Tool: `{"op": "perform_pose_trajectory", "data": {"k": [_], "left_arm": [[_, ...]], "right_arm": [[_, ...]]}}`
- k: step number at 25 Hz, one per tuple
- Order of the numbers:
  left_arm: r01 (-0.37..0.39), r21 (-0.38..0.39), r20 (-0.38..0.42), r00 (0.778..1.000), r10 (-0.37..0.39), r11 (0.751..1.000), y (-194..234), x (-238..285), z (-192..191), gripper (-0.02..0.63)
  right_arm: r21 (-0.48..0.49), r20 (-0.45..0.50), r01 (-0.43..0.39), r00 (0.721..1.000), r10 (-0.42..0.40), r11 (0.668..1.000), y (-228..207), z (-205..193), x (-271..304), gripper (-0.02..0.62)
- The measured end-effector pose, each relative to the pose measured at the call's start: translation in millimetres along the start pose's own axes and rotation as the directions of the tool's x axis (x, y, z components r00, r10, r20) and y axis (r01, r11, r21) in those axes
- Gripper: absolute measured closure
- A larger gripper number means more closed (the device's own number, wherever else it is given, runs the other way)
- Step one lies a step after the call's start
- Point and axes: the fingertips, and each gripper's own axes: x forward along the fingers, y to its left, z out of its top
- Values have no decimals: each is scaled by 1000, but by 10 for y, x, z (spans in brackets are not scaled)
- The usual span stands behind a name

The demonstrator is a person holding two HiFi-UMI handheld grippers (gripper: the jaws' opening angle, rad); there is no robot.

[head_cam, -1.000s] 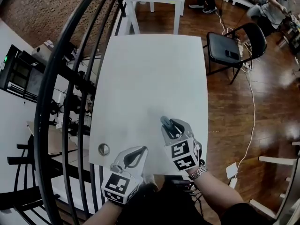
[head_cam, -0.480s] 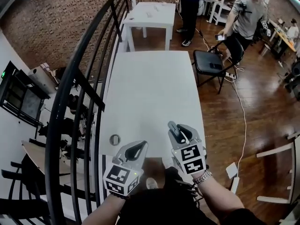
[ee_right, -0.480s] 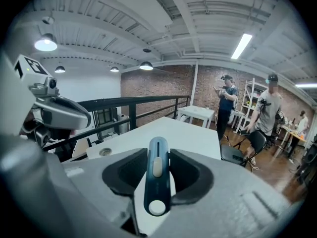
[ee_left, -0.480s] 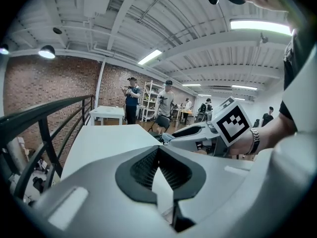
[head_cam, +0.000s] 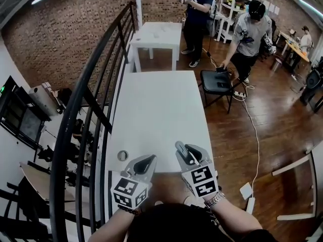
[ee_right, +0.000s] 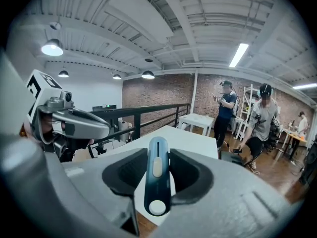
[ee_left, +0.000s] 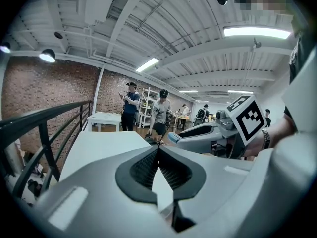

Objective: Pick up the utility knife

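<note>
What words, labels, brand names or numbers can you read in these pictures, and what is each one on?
No text can be read in any view.
On the left gripper and the right gripper: only black-and-white square marker patterns, no letters.
On the utility knife: no print visible on its dark blue body.
On the green lit spot at the far left: too small to read.

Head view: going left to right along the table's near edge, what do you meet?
small round disc → left gripper, shut and empty → right gripper, shut on the utility knife
</note>
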Motion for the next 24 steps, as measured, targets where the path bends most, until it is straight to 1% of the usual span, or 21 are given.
{"op": "perform_pose_trajectory", "data": {"k": [7, 11, 24], "left_arm": [[-30, 3, 22, 999, 30, 1000, -135, 111, 140, 589], [-37, 6, 22, 999, 37, 999, -222, 163, 157, 589], [-61, 19, 19, 998, 60, 998, -363, 288, 201, 589]], "right_arm": [[-45, 25, -47, 999, 48, 998, -19, 61, -191, 463], [-70, 34, -69, 997, 71, 995, -17, 64, -243, 463], [-69, 63, -100, 993, 104, 993, -122, 75, -301, 463]]}}
